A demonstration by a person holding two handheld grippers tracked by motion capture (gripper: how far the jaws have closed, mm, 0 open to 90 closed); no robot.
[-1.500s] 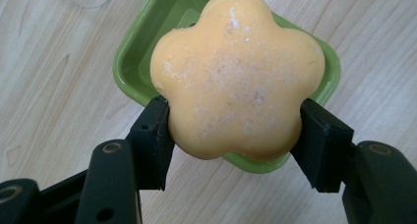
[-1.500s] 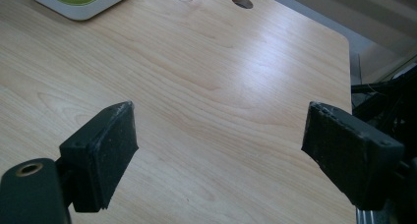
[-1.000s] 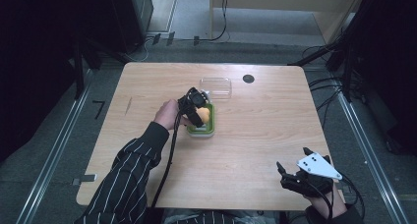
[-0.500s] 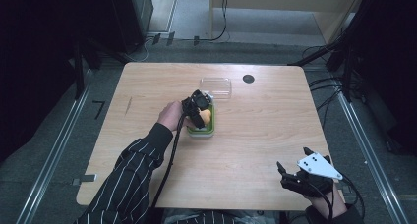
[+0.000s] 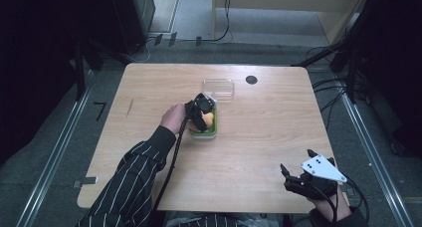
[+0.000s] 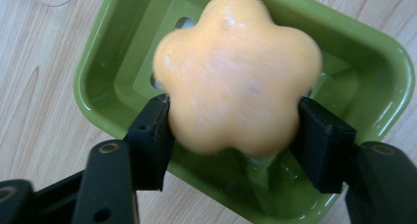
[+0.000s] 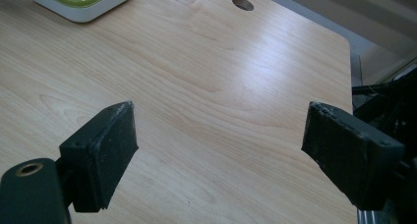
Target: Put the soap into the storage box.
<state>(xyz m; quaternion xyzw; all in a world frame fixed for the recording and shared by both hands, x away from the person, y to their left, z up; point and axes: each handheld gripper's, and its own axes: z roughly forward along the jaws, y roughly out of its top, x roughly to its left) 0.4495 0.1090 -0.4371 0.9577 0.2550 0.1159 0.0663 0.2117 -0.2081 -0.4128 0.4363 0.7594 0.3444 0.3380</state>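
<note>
On the pale wooden worktop (image 5: 259, 137) a shallow green rectangular plastic dish (image 5: 213, 128) with a white underside sat near the middle, slightly towards the person's left. In the high view the left gripper (image 5: 203, 109) hung over this dish, held by a hand (image 5: 174, 118) whose forearm wore a dark sleeve with thin white stripes (image 5: 130, 179), and a black cable (image 5: 171, 162) trailed back along the arm. In the left gripper view, its two black fingers (image 6: 150, 140) were closed about halfway, pressing on opposite sides of a yellow-orange flower-shaped soap bar (image 6: 238, 71), which showed against the dish's glossy green inside (image 6: 118, 62). Whether the bar touched the dish floor or was held clear of it could not be told. A slotted raised panel in the dish floor showed beside the bar.

Just beyond the dish, on its far side, lay a clear rectangular plastic lid (image 5: 218, 87), flat on the worktop. Farther right, near the far edge, was a small dark round hole (image 5: 251, 79) in the wood.

The right gripper (image 5: 298, 179) was at the near right corner of the worktop, well apart from the dish, with a grey three-cornered plate (image 5: 322, 169) on top. In the right gripper view its fingers (image 7: 105, 145) stood wide apart with nothing between them, bare wood showing in the gap, and the dish's white base (image 7: 81, 8) was at the far upper left.
</note>
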